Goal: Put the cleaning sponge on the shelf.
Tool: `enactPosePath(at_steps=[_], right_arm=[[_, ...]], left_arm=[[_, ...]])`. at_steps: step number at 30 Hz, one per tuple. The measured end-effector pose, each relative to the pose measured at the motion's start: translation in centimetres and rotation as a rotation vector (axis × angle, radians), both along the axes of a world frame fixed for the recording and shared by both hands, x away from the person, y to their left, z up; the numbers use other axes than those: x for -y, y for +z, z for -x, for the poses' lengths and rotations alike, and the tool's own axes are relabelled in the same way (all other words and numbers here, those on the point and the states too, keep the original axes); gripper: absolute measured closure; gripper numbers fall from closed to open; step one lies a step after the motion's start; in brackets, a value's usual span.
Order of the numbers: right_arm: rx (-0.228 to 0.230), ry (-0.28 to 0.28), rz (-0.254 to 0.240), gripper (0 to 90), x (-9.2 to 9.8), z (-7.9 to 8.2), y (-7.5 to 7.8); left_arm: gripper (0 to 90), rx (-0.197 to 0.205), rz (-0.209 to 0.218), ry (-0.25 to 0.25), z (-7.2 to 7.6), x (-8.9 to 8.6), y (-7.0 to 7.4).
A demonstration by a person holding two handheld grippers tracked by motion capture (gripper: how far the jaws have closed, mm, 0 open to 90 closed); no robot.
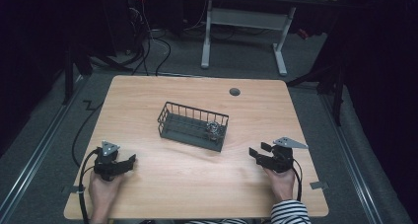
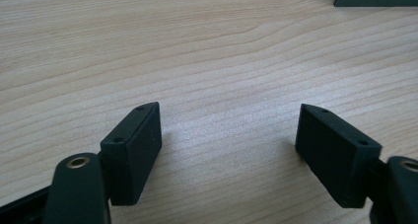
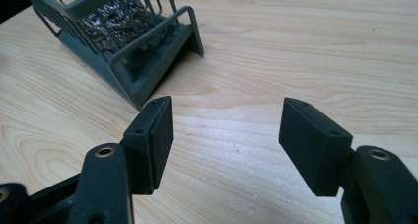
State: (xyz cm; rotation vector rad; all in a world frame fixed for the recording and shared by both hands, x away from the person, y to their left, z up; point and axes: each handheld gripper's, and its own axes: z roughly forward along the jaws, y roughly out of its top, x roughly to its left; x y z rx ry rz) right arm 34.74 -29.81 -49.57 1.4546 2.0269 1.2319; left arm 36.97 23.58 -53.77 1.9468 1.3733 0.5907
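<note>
While both hands rest at the bottom of the high view, the left claw [image 1: 129,161] sits lower left and the right claw [image 1: 257,152] lower right, each released with jaws spread over bare tabletop [image 1: 197,184] and grasping nothing. No step looks begun; this reads as a ready pose. Farther up, at mid-frame, stands one wire basket [image 1: 170,119] holding one shiny metal scrubber [image 1: 215,129] at its right end. A likely next move is the right claw reaching forward to that scrubber.

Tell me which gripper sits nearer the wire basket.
The right gripper: the basket corner lies just ahead of it, while the left gripper sits farther off.
</note>
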Motion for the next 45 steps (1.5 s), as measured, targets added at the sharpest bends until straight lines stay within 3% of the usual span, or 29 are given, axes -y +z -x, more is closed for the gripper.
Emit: enactPosePath(at_steps=[13,39,45], right_arm=[[-0.023,-0.022,0.058,37.9,-0.2,-0.2,-1.7],[-0.080,-0.026,0.152,35.5,-1.0,-0.4,-3.5],[-0.063,-0.026,0.240,34.8,-1.6,-0.2,-3.5]], left_arm=[[26.3,0.000,0.000,-0.001,0.0,0.0,0.0],[26.2,0.000,-0.001,-0.001,0.0,0.0,0.0],[26.1,0.000,-0.002,0.000,0.0,0.0,0.0]])
